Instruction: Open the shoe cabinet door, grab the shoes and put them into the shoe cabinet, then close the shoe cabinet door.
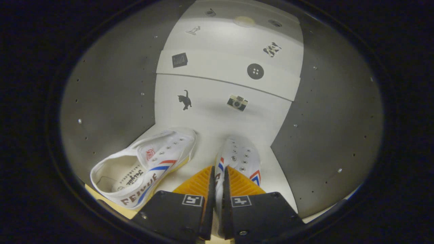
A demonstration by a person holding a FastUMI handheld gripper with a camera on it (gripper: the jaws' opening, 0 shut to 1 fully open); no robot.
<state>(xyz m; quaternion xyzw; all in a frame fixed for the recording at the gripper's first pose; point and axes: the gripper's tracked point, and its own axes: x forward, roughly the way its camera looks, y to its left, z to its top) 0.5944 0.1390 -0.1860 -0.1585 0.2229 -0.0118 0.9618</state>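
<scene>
I am looking into the shoe cabinet, with grey side walls and a white back and floor. My gripper is shut on the side wall of a white canvas shoe with red and blue stripes; the shoe's toe points toward the back of the cabinet, just ahead of the fingers. Whether it rests on the floor or hangs just above it, I cannot tell. A second matching shoe lies on the cabinet floor to the left of the fingers, tipped on its side with its opening toward me.
The white back panel carries small stickers: a cat, a camera, a button. A shelf edge crosses the back above them. Grey perforated side walls close in left and right.
</scene>
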